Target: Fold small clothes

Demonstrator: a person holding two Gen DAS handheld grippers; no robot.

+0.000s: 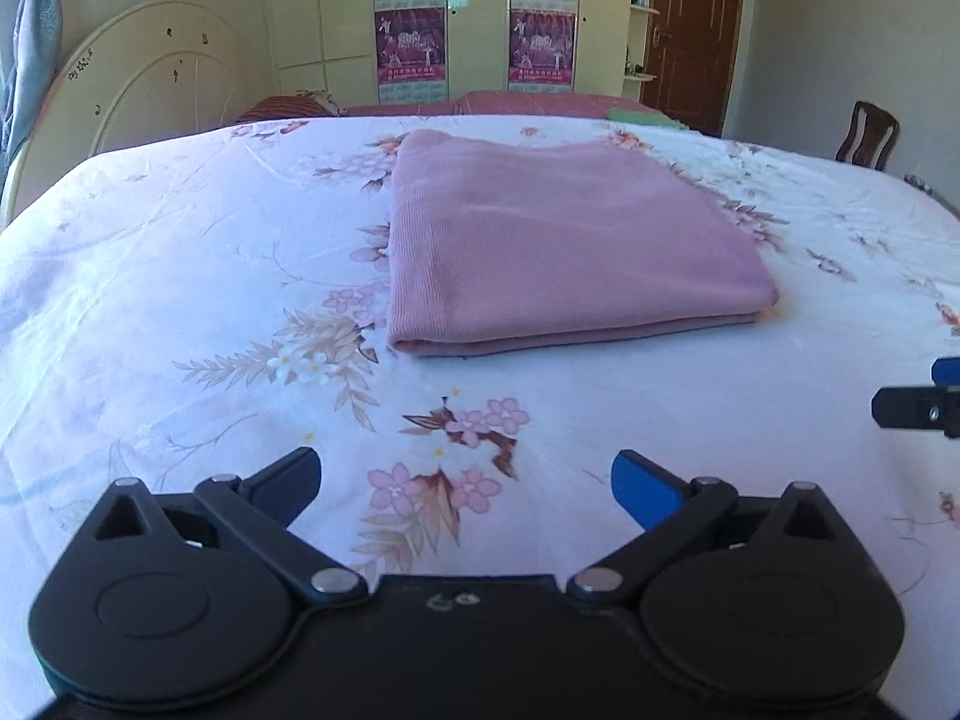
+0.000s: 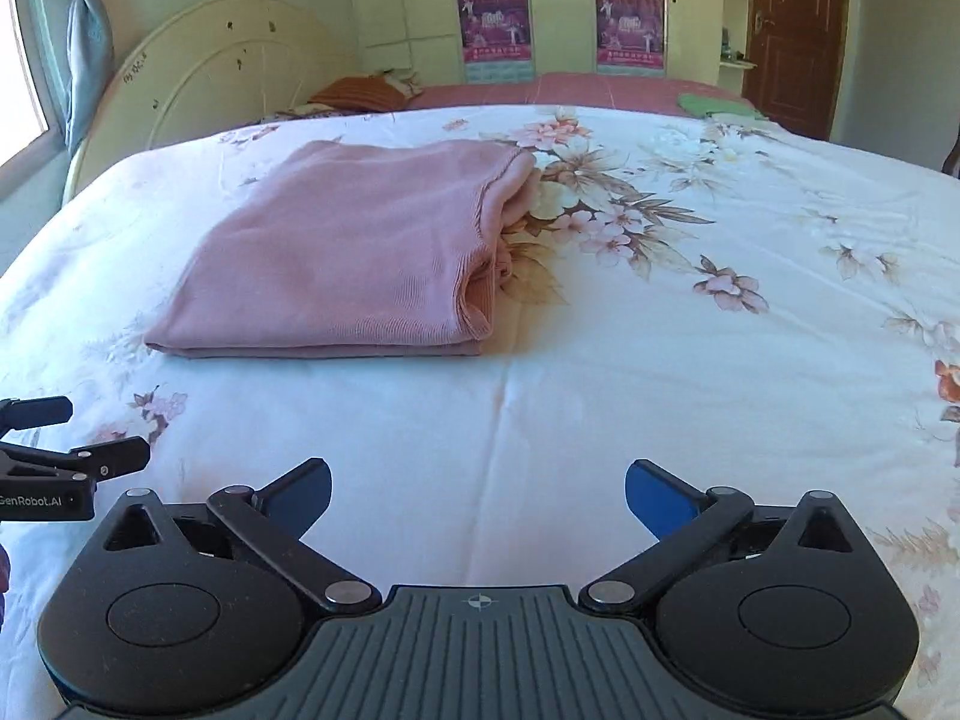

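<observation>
A pink ribbed garment (image 1: 558, 246) lies folded into a flat rectangle on the floral bedsheet (image 1: 180, 276). It also shows in the right wrist view (image 2: 348, 264), with its layered open edges on its right side. My left gripper (image 1: 465, 480) is open and empty, low over the sheet, short of the garment's near edge. My right gripper (image 2: 477, 492) is open and empty, also short of the garment and to its right. The right gripper's tip shows at the left view's right edge (image 1: 918, 402). The left gripper shows at the right view's left edge (image 2: 66, 456).
A cream headboard (image 1: 144, 90) stands at the bed's left. A reddish blanket (image 2: 576, 90), a striped pillow (image 2: 360, 93) and a green cloth (image 2: 714, 105) lie at the far end. A wardrobe with posters (image 2: 498, 6), a brown door (image 2: 792, 30) and a chair (image 1: 867, 135) stand beyond.
</observation>
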